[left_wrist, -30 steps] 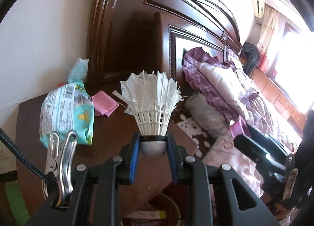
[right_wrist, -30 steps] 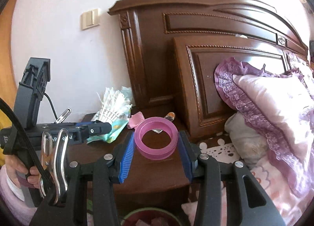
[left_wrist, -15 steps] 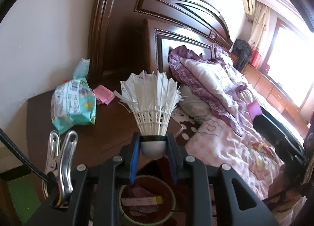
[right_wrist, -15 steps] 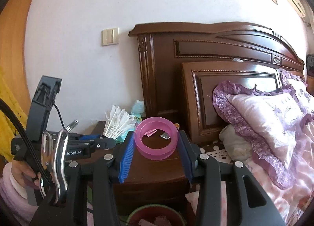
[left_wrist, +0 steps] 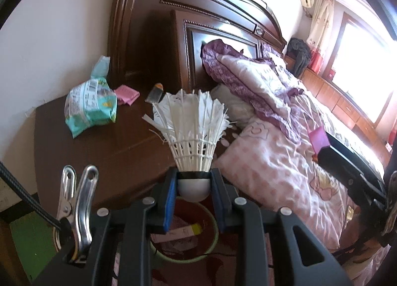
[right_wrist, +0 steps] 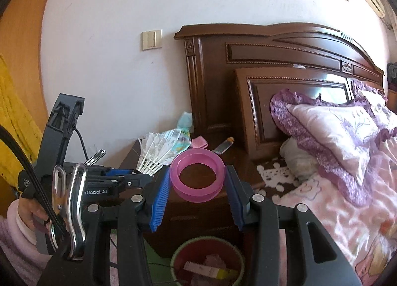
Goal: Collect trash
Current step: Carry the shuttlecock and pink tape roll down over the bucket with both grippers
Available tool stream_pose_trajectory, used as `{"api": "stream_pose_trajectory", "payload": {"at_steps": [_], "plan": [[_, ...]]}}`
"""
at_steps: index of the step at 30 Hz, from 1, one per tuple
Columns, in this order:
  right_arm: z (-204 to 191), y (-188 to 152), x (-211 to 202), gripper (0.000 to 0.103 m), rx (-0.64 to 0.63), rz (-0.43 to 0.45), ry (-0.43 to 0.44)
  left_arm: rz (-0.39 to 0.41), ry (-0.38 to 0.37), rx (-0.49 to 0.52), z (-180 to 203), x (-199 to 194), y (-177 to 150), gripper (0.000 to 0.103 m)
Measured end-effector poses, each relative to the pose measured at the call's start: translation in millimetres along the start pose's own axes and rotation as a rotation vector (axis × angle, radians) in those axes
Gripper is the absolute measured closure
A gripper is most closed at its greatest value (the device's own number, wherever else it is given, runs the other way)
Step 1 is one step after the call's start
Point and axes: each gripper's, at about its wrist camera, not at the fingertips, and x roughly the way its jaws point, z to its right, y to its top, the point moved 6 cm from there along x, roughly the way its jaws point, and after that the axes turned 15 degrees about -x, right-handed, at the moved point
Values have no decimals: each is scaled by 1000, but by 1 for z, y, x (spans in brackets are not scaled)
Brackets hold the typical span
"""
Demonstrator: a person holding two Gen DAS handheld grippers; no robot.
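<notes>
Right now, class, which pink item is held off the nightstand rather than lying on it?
The pink ring, clamped in the right hand-held gripper. The other pink item, a folded packet, lies flat on the nightstand.

White shuttlecock (left_wrist: 193,127), translucent pink ring (right_wrist: 197,176). Teal printed packet (left_wrist: 90,106) on dark brown tabletop (left_wrist: 99,152). Pink floral bedspread (left_wrist: 273,169).

Left claw (left_wrist: 194,188) and right claw (right_wrist: 197,183) are each clamped on something, pointing forward and slightly downward.
</notes>
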Motion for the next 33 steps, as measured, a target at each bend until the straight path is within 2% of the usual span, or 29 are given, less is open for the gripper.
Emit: {"api": "stream_pose_trajectory", "payload": {"at_steps": [11,18,33], "plan": [[-29,-52,-5,59,32,-60,6,-93,34,-10,-19,25,-62,76],[-44,-94,8,59,20,-131,-26,-176,50,-40,-38,60,-101,76],[-49,-158,42,59,40,-224,-36,-226,70,-57,-59,117,-135,76]]}}
